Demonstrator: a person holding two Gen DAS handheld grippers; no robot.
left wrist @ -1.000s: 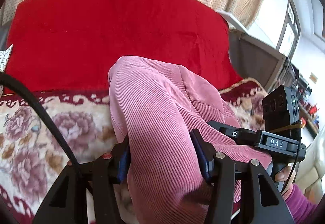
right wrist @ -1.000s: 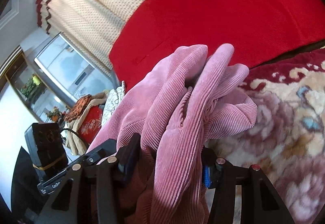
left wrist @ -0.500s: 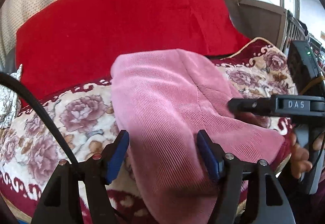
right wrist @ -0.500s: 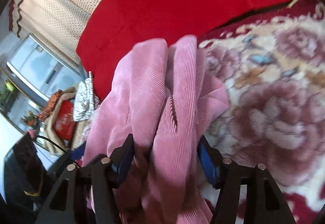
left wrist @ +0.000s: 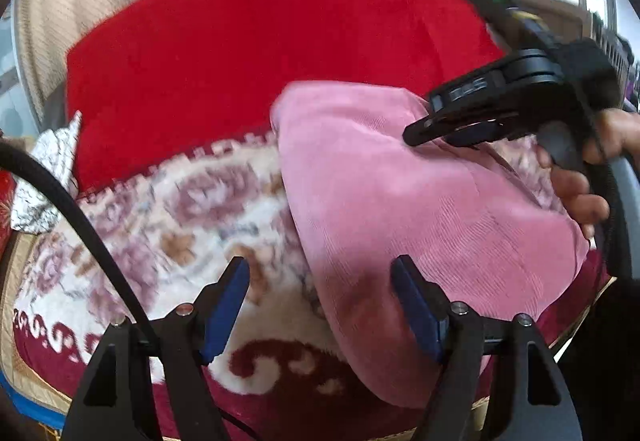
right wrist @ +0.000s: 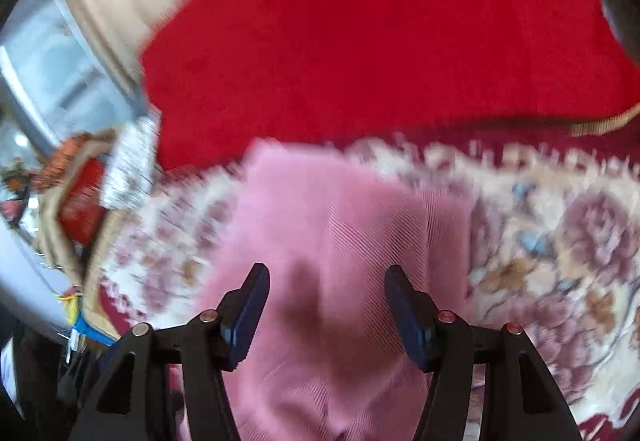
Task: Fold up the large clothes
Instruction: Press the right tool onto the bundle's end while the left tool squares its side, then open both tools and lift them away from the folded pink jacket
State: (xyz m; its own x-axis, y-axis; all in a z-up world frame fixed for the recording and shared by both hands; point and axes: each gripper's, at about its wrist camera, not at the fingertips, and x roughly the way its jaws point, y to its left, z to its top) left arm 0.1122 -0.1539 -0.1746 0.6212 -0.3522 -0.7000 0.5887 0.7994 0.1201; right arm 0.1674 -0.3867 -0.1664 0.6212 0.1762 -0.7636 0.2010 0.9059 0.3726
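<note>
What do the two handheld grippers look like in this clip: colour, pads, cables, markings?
Both the left gripper and the right gripper have black angular fingers with blue pads and small silver and red screws. A black cable runs beside the left one. The right gripper's body carries a blurred label and a green light.

Your pink corduroy garment runs off the bottom edge behind the right gripper; motion blur smears the floral blanket beyond its fingertips.
</note>
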